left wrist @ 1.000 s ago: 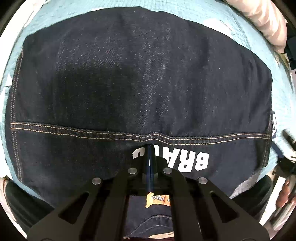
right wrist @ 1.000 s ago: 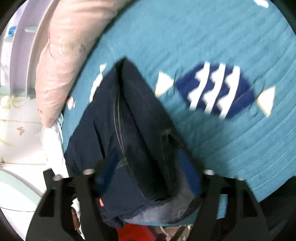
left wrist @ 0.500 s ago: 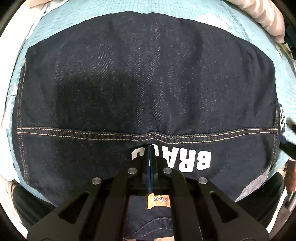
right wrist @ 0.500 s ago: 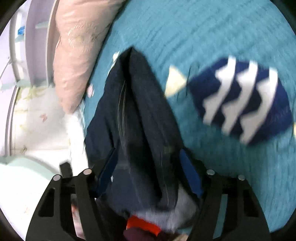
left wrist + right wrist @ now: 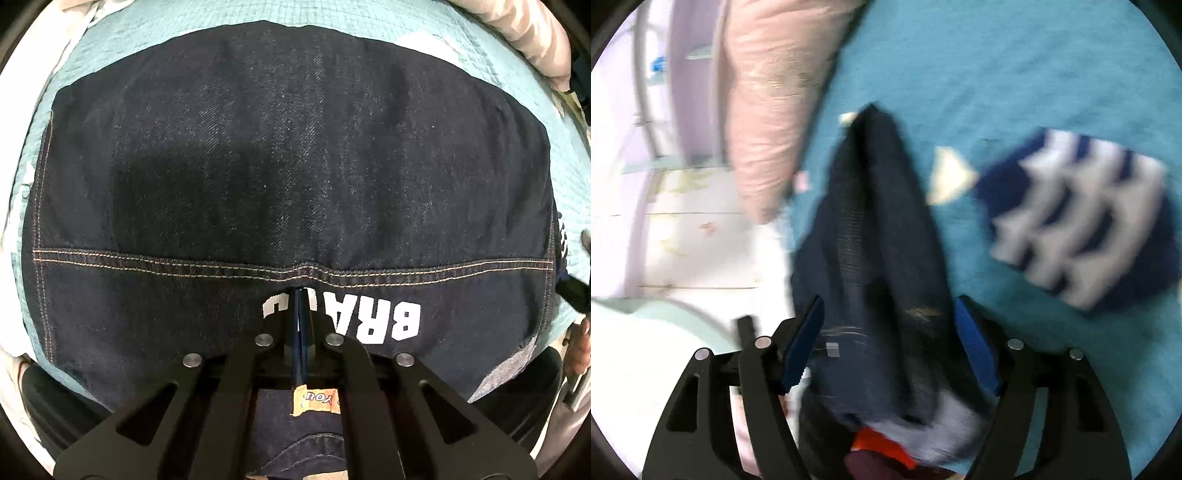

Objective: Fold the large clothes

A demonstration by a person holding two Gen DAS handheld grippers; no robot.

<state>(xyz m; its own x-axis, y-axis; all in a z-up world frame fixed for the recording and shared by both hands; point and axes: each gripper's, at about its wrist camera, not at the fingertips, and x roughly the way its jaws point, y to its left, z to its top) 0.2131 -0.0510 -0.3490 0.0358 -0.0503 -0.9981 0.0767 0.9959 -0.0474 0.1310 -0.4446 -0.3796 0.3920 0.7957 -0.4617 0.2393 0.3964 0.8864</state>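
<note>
A dark blue denim garment (image 5: 288, 177) with tan stitching and white letters lies folded on a teal bedspread (image 5: 155, 48). My left gripper (image 5: 300, 295) is shut, its fingers pressed together at the stitched seam, on or just over the denim; whether cloth is pinched I cannot tell. In the right wrist view the same denim (image 5: 879, 236) runs in a bunched ridge between the blue pads (image 5: 803, 347) of my right gripper (image 5: 886, 339), which is open wide around it. The view is blurred.
A pink pillow (image 5: 768, 103) lies at the bed's far left edge, beside a pale wall and shelf. A navy and white fish pattern (image 5: 1082, 225) is printed on the bedspread (image 5: 1015, 74) right of the denim. A pillow (image 5: 528, 33) shows at top right.
The right gripper has swung left and forward along the denim ridge, with motion blur. The left gripper stayed shut at the seam while the denim flattened and spread a little.
</note>
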